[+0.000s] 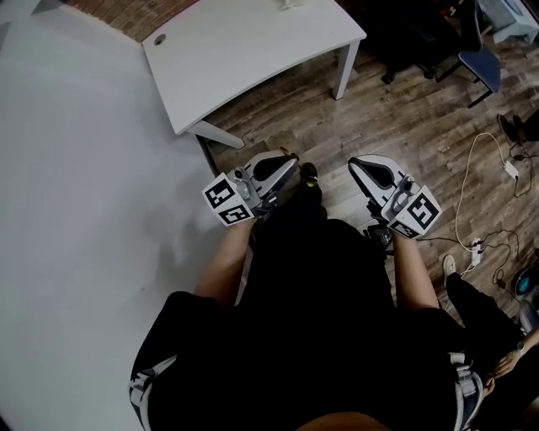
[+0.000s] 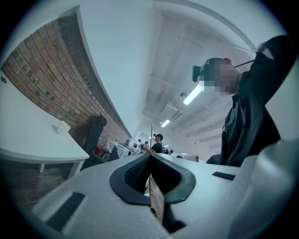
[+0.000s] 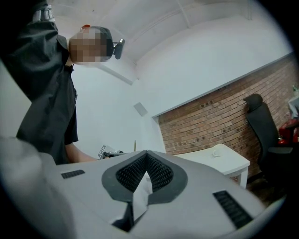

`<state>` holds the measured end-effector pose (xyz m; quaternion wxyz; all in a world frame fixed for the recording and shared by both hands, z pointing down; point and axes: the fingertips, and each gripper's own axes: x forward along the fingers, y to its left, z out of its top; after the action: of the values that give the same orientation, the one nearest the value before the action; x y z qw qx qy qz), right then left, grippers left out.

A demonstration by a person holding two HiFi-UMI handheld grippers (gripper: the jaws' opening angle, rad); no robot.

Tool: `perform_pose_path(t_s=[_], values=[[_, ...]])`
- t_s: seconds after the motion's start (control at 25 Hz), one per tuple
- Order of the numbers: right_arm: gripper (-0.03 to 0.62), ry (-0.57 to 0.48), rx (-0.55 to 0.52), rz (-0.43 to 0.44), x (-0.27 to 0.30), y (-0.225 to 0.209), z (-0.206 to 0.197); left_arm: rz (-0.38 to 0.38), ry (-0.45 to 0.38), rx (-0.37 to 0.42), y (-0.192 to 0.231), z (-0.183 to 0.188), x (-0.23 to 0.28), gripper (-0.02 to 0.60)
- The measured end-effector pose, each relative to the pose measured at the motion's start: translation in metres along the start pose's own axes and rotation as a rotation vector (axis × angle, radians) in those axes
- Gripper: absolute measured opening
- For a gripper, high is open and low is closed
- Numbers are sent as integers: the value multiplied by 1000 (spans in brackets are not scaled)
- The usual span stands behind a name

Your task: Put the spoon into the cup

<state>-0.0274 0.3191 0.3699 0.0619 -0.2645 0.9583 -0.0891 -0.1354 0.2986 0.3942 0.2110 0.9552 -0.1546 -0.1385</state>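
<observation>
A small white cup (image 2: 62,127) stands on the white table (image 1: 253,50); in the right gripper view the cup (image 3: 217,151) sits near the table's end, and in the head view only its base (image 1: 290,3) shows at the top edge. I see no spoon in any view. Both grippers are held close to the person's body, over the wooden floor and short of the table. My left gripper (image 1: 288,162) has its jaws together with nothing between them (image 2: 150,156). My right gripper (image 1: 357,165) also has its jaws meeting at the tips, empty (image 3: 146,153).
A white wall or floor panel (image 1: 76,210) fills the left. Black office chairs (image 1: 421,42) stand beyond the table, by a brick wall (image 3: 219,116). Cables and a power strip (image 1: 476,248) lie on the floor at right, near another person's hand (image 1: 505,362).
</observation>
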Motion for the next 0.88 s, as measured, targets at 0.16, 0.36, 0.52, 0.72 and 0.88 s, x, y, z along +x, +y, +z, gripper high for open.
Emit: perform_pose_path(t_s=[0.16,0.36,0.52,0.72,0.88], values=[[6,16,-3,-19,12,-36,5,-4,-10,-8,35,12,18,15],[6,33,-8,-35,41,-87,21,-18,-22,-25,87,35,44,15],[6,52,-19,-54,63,-127,34,-28,-50,-44,128,55,60,15],[6,68,-20,-78,90,-168,39,-30,-68,-60,172,71,68,15],[6,66,-21,-97,108,-192,40,-37,-73,-59,204,83,71,15]])
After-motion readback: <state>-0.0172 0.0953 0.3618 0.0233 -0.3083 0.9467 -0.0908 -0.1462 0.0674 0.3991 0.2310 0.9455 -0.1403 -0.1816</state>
